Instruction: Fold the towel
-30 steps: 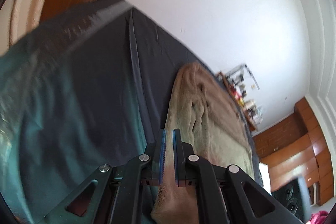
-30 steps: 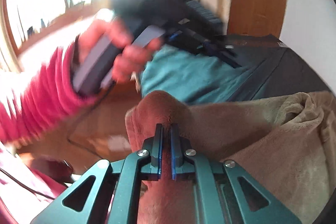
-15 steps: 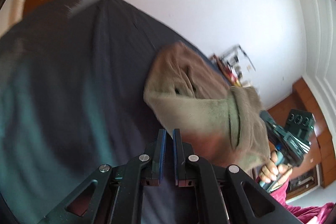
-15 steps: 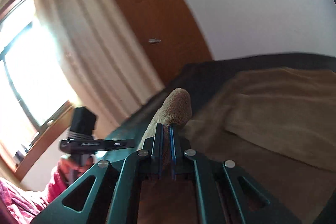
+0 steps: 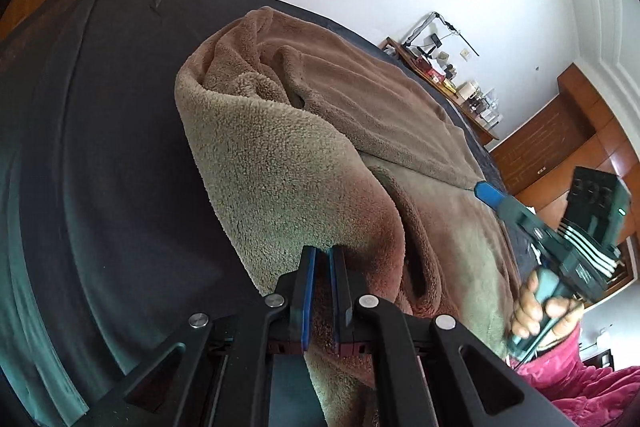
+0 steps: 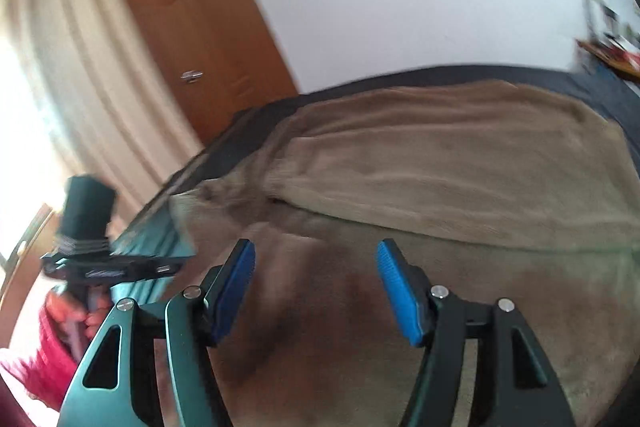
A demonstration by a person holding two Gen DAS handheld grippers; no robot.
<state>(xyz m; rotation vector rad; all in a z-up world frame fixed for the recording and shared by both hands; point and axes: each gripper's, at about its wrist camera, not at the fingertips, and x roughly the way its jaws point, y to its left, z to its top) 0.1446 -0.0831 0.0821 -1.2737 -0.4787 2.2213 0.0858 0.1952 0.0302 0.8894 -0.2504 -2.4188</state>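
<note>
A brown fleece towel (image 5: pixel 288 147) lies on a dark bed, with one layer folded over the rest. My left gripper (image 5: pixel 322 255) is shut on the towel's near edge, and the cloth runs between its blue pads. In the left wrist view the right gripper (image 5: pixel 486 193) shows at the right, held by a hand in a pink sleeve. In the right wrist view my right gripper (image 6: pixel 316 259) stands open just above the towel (image 6: pixel 440 163), nothing between its fingers. The left gripper (image 6: pixel 176 261) shows at the left there.
The dark bedsheet (image 5: pixel 100 131) stretches left of the towel. A wooden door (image 6: pixel 200 39) and pale curtains (image 6: pixel 72 75) stand beyond the bed. A cluttered shelf (image 5: pixel 448 75) and wooden cabinets (image 5: pixel 560 135) line the far white wall.
My right gripper has opened and let go of the towel edge, which now lies on the bed. The left gripper stays shut on the cloth, and the fold has settled lower.
</note>
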